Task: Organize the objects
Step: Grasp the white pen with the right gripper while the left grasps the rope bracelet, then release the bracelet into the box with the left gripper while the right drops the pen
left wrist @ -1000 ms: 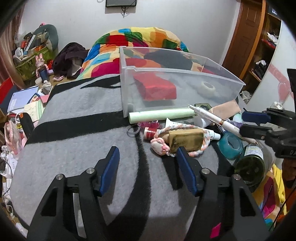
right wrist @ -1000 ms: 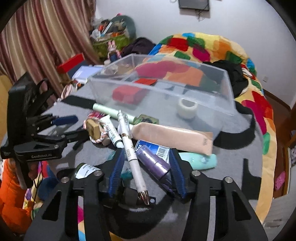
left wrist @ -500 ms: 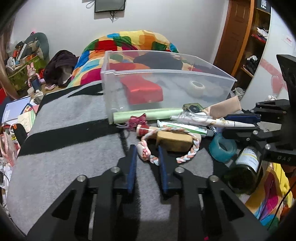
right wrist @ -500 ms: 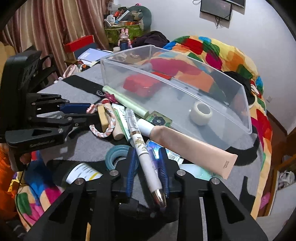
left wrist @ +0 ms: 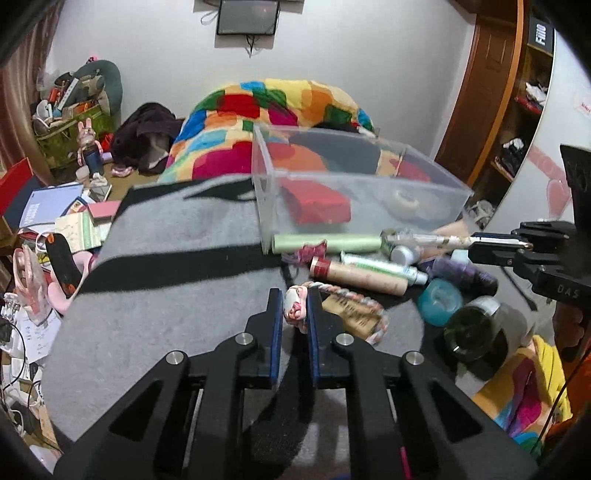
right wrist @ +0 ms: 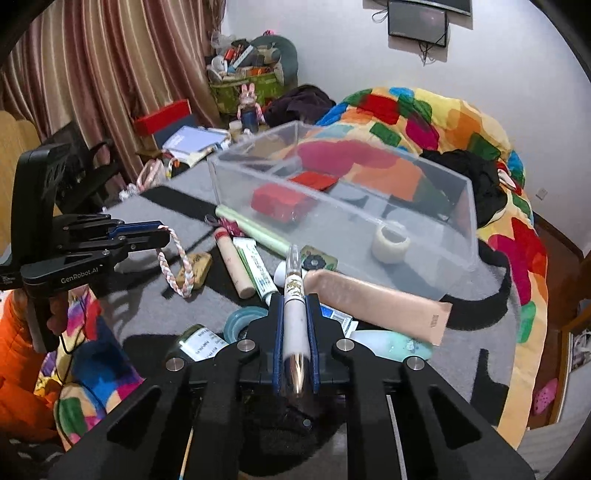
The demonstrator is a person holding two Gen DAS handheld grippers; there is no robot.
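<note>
Since a second ago both tools have closed: the left gripper (left wrist: 294, 308), then spread wide over the grey blanket (left wrist: 166, 295), now pinches the knotted end of the braided rope (left wrist: 295, 308), and the right gripper (right wrist: 294, 332), which straddled the white pen (right wrist: 294, 321), now clamps it along its fingers, lifted in front of the clear bin (right wrist: 436, 236).

Most of the rope trails out of the left wrist view; from the right it hangs in a loop (right wrist: 177, 266) off the left tool, over a tan block (right wrist: 194, 267) whose print is too small to read. The pen's silver end blurs against the lens. Labels on the green tube (right wrist: 258, 273) and the dark jar (right wrist: 201, 345) in front of the bin cannot be read.

Inside the bin lie a red box (right wrist: 277, 201) and a tape roll (right wrist: 389, 243). Behind it sits a patchwork quilt (right wrist: 424, 122); left of it, striped curtains (right wrist: 92, 74); above, a wall screen (right wrist: 417, 18).

"GenRobot.AI" shows on the left tool's side, "DAS" on the right's.
</note>
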